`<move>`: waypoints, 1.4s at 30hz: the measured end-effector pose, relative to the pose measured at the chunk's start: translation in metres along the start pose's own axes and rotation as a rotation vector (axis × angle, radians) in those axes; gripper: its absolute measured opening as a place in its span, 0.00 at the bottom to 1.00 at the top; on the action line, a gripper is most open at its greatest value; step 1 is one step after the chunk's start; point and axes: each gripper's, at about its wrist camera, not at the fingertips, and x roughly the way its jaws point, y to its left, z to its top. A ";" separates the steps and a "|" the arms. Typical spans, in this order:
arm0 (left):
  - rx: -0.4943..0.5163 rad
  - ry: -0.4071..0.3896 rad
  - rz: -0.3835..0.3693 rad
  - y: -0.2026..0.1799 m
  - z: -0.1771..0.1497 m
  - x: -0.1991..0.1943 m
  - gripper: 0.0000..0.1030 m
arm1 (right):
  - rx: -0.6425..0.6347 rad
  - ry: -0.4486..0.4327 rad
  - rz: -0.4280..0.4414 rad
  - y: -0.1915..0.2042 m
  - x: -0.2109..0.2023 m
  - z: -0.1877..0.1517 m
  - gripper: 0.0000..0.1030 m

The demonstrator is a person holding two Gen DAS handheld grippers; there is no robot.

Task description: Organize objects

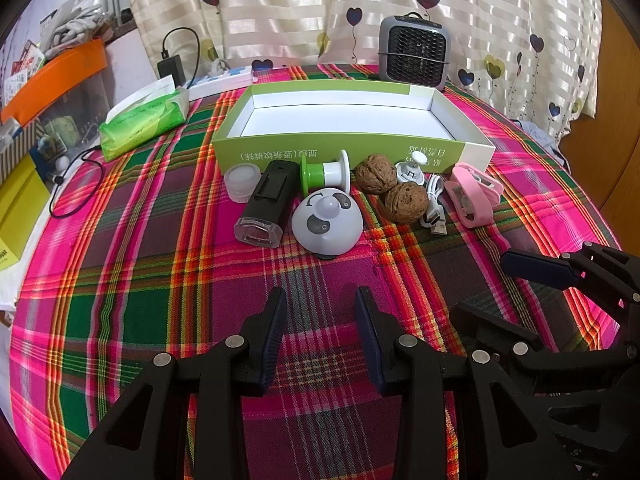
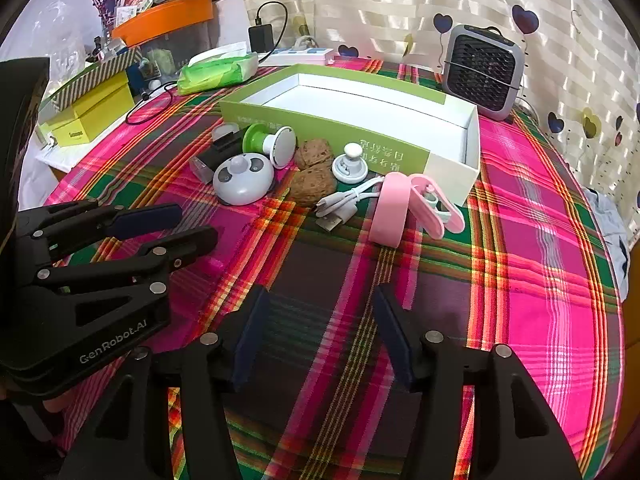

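Nearest the cameras, the left gripper [image 1: 320, 336] is held with its jaws parted and nothing between them, low over the plaid tablecloth [image 1: 140, 280]. The right gripper [image 2: 320, 332] is held likewise, spread wide and empty, just beside the left one.

Farther out, a cluster of small things is laid along the near wall of the green box [image 1: 352, 148], all outside it. At the left end of that wall a clear plastic cap [image 1: 241, 182] and a black bike light [image 1: 266, 208] are seen; toward the middle, a white dome lamp [image 1: 327, 222] and a green spool [image 1: 323, 172]. Two walnuts [image 1: 390, 190], a round white knob [image 1: 411, 170], a white cable [image 1: 434, 212] and a pink case [image 2: 412, 208] are spread toward the wall's right end.

The box is seen to be empty, so nothing appears to have been sorted yet. The walnuts are judged hard, round and liable to roll, best pinched across the widest part. The dome is likely smooth and slippery, so its rim is preferred. The cable is limp and is better taken at its plug. The light is rigid and can be gripped across its flat sides.
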 end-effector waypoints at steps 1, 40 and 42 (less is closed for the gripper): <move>0.000 0.000 0.000 0.000 0.000 0.000 0.33 | -0.001 0.000 0.000 0.001 0.000 0.000 0.55; 0.006 0.000 0.006 0.000 0.000 0.000 0.33 | 0.000 0.001 0.002 0.001 0.001 0.000 0.57; 0.006 0.000 0.006 0.000 0.000 0.000 0.33 | 0.000 0.002 0.002 0.001 0.001 0.000 0.57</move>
